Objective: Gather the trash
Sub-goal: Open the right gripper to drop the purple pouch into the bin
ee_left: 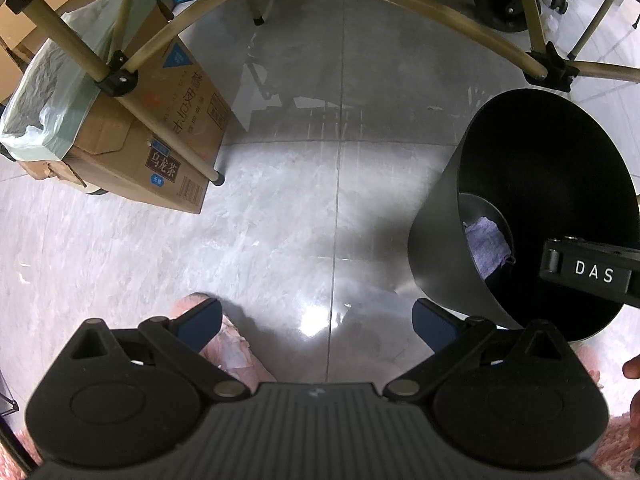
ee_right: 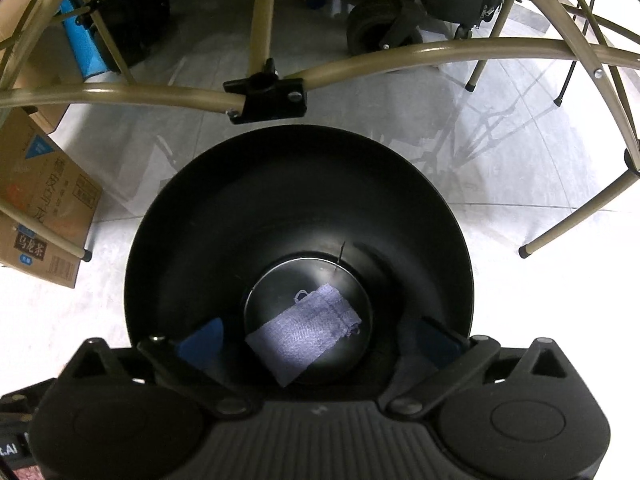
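The right gripper is hanging directly over the mouth of the black trash bin, pointing steeply down, its jaws standing wide apart with nothing between them. A lavender cloth pouch is lying flat on the bin's round bottom, well below the blue pads, so this 1 piece of trash is sitting inside the bin and is touching neither finger.

The left gripper is hovering over bare floor tile just beside the bin, its jaws likewise spread wide and empty. From this side the pouch is showing as a pale patch deep in the bin. Something pink and fuzzy, perhaps a slipper or a rug edge, is peeking out under the left finger; I cannot tell which.

A cardboard box lined with a thin plastic bag is standing beside the folding table's legs, well apart from the bin.

Judging by this, 1 drop-off looks complete. No other loose trash is showing on the visible floor, so what is left is probably finding the next item elsewhere.
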Demonstrator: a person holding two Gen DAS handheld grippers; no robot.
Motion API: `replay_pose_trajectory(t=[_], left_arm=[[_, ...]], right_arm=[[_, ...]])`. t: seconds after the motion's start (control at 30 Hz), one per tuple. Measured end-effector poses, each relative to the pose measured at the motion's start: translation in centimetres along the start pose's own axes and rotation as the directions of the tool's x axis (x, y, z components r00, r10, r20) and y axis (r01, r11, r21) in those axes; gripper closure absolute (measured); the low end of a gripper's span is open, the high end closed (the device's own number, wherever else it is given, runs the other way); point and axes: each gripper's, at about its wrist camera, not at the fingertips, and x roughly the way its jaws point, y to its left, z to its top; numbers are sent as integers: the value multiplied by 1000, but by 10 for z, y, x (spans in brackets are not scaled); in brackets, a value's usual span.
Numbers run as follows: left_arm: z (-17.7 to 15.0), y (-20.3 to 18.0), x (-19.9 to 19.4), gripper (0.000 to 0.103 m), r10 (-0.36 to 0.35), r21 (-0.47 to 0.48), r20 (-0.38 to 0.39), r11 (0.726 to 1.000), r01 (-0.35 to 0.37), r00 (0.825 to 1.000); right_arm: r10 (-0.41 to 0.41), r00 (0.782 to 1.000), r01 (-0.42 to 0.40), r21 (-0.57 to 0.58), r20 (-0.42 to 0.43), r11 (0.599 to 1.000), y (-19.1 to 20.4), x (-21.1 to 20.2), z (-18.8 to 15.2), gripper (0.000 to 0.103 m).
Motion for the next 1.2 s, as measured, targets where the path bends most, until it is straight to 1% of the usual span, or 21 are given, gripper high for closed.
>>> replay_pose_trajectory(t=[0.43, 0.77, 0.97, 1.2], left_arm=[[-2, -5, -3, 0, -1, 14, 9, 1000, 1, 1000], [-4, -15, -15, 0, -27, 48, 42, 999, 25, 999], [-6, -21, -24, 0, -39, 60, 72, 998, 35, 997], [-10, -29, -42, 0, -57, 75, 141, 996, 46, 988]], right_arm=[[3, 1000, -3, -4, 7, 1000, -1, -5, 1, 0], [12, 998, -13, 10, 60, 1000, -15, -36, -3, 0], [24, 995, -26, 23, 94, 999, -29, -55, -10, 0], [44, 989, -48, 25, 143, 999, -42, -79, -19, 0]])
